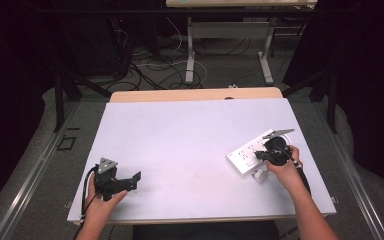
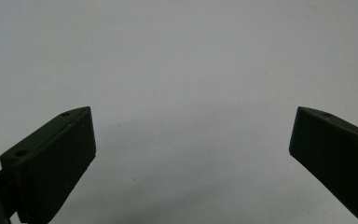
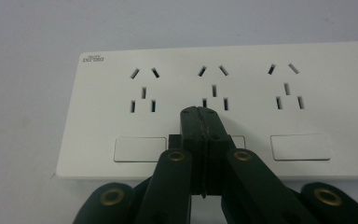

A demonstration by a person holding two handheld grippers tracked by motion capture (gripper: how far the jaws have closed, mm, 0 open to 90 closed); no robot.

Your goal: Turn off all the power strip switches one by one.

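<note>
White power strip: lies flat near the bench's right edge. My right claw: jaws pressed together, tips over the strip's middle switch. My left claw: jaws spread, empty, near the bench's front-left corner.

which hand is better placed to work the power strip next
Right, most likely. The right gripper sits shut over the power strip, its tips above the middle rocker switch. The left gripper is open over bare table, far across from the strip.

power strip on table at right, left tool well apart
</note>
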